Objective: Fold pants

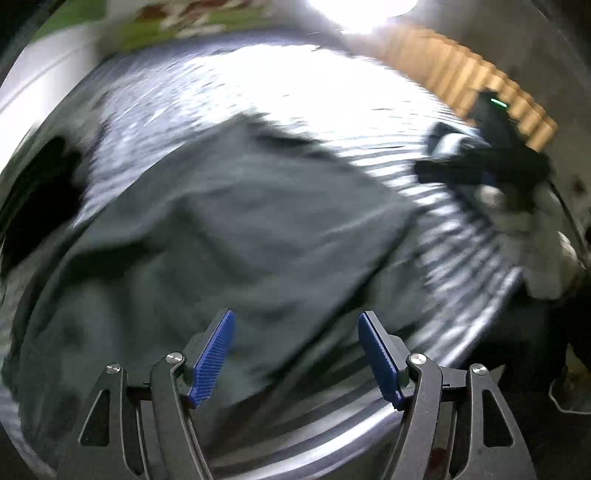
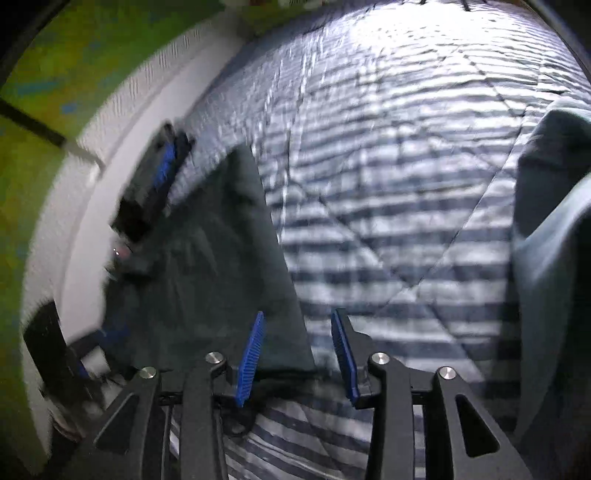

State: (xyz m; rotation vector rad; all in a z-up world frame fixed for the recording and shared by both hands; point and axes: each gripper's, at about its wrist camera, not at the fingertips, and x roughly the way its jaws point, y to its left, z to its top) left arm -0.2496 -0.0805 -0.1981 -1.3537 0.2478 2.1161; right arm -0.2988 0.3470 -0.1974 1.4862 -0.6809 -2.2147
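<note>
On the striped blanket (image 1: 295, 92), seen from the left wrist camera, lie the dark grey pants (image 1: 229, 221). They fill the middle of the picture and spread down to 7 o'clock. The left gripper (image 1: 295, 354) sits at 6 o'clock, hanging over the lower edge of the pants. Its blue pads (image 1: 214, 358) stand wide apart and nothing is pinched between them, so this claw is released. At 3 o'clock the right gripper (image 1: 491, 162) shows as a dark blurry shape over the blanket, with a bit of striped cloth (image 1: 448, 142) just beside it. Whether it touches that cloth I cannot tell. A bright light (image 1: 362, 11) shines at 12 o'clock. Everything looks smeared.

Down at 6 o'clock in the right wrist camera sits the right gripper (image 2: 299, 354). Its blue pads (image 2: 251, 362) are partly apart. The pants (image 2: 221, 258) reach from 9 o'clock down toward the left pad, and their edge runs into the gap. The pads do not squeeze the cloth, so this claw is released too. The left gripper (image 2: 155, 184) is a dark blur at 10 o'clock by the far end of the pants. More grey cloth (image 2: 554, 221) sits at 3 o'clock. The striped blanket (image 2: 388, 166) fills the middle, and a white edge (image 2: 92, 184) curves along the left side.
</note>
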